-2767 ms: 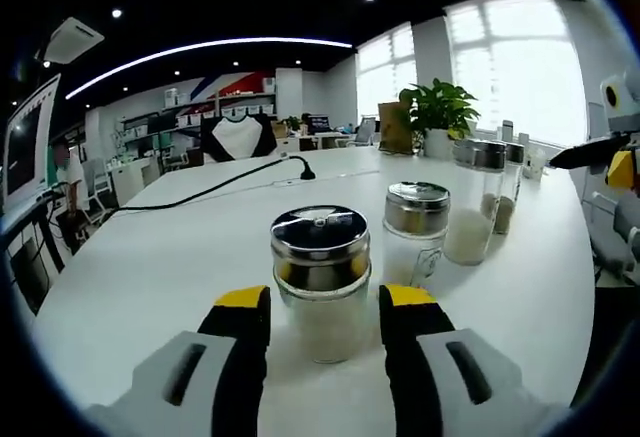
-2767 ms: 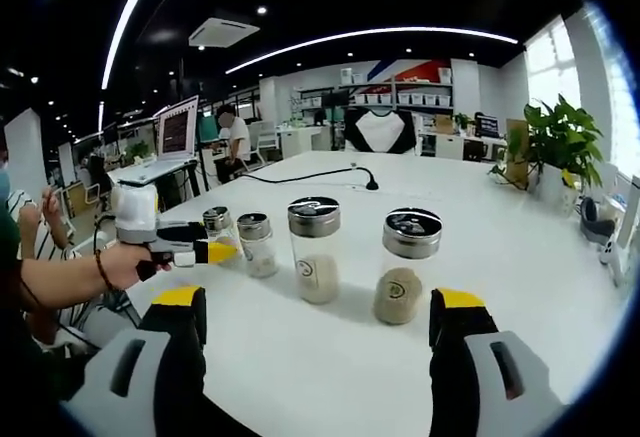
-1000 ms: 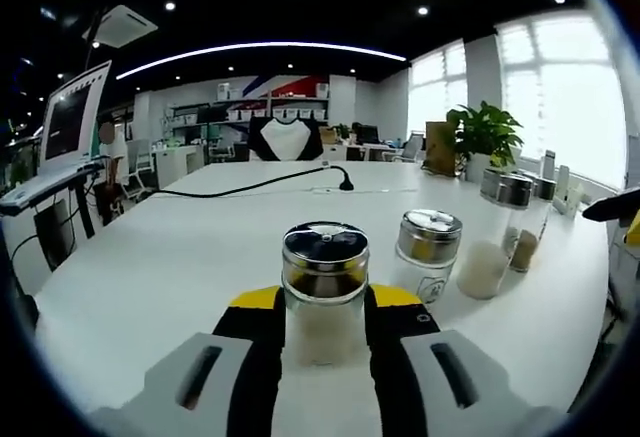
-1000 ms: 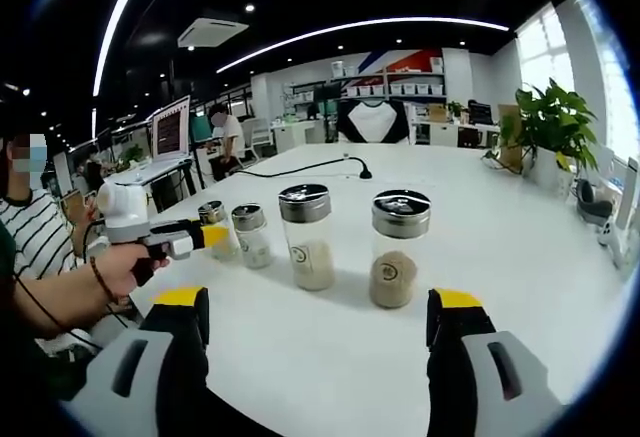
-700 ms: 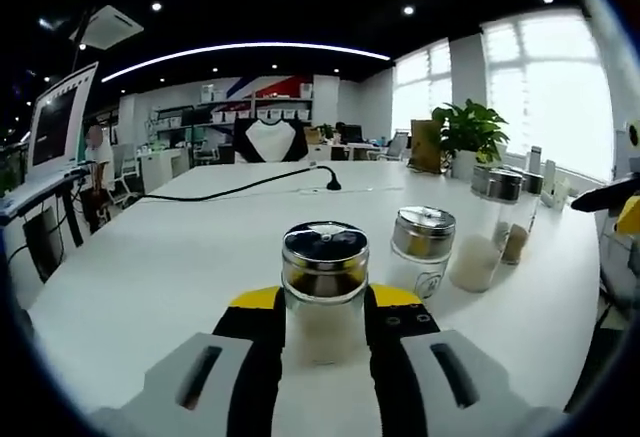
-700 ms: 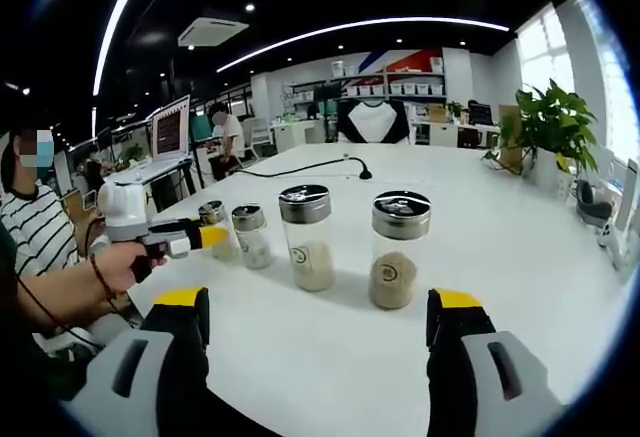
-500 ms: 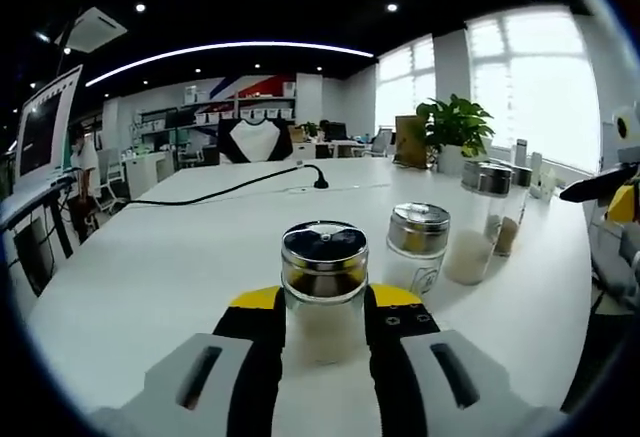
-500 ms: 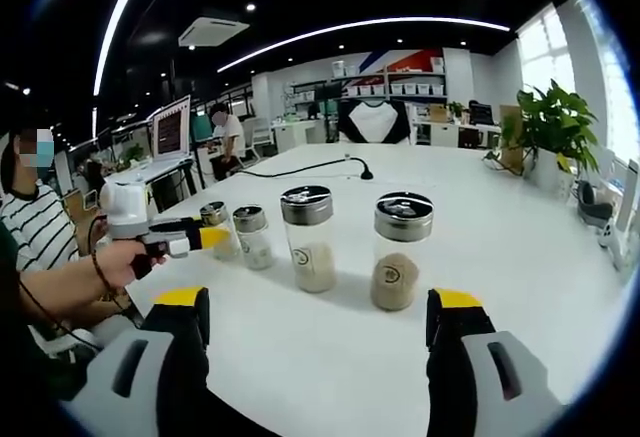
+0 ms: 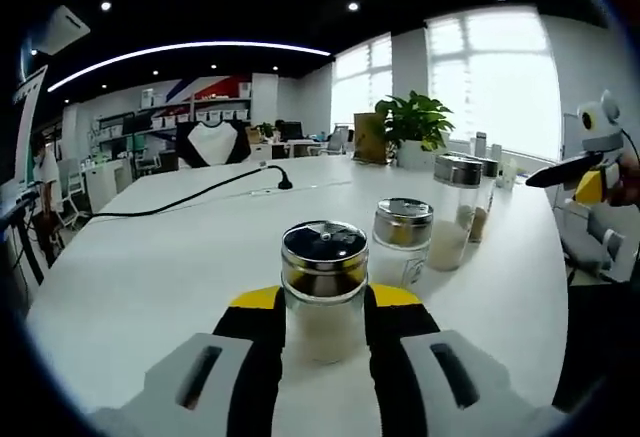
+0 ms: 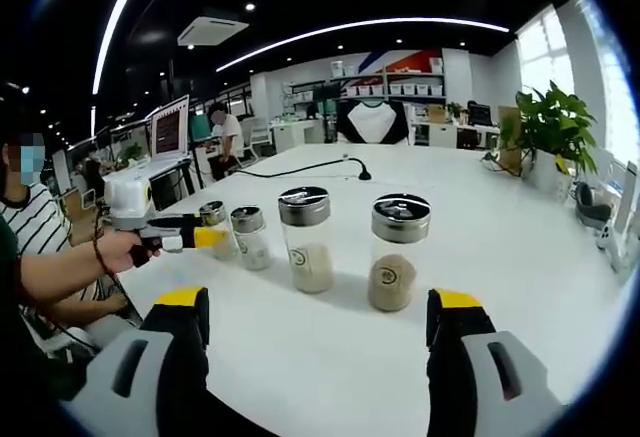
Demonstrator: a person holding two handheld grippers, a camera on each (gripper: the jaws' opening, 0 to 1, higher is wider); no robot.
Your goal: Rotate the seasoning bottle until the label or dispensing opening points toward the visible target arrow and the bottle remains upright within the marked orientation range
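The seasoning bottle (image 9: 323,292) is a glass jar with a steel lid and pale powder inside. It stands upright on the white table (image 9: 140,267), and my left gripper (image 9: 322,305) is shut on its body. In the right gripper view the same bottle (image 10: 216,223) is at the far left of the row, held by the left gripper (image 10: 205,238) in a person's hand (image 10: 112,253). My right gripper (image 10: 320,309) stands open near the table's front, with nothing between its fingers. No label or arrow is visible.
Three more jars stand in a row: a short one (image 10: 250,237), a tall one (image 10: 306,238) and a brown-filled one (image 10: 398,252). A black cable (image 10: 310,169) crosses the far table. A potted plant (image 10: 556,137) stands at the right. A person sits at a far desk.
The left jaws, open around the bottle 2.8 s ago, have shut on it. Since then the left view has swung, with the room sliding leftward. The right gripper has stayed still.
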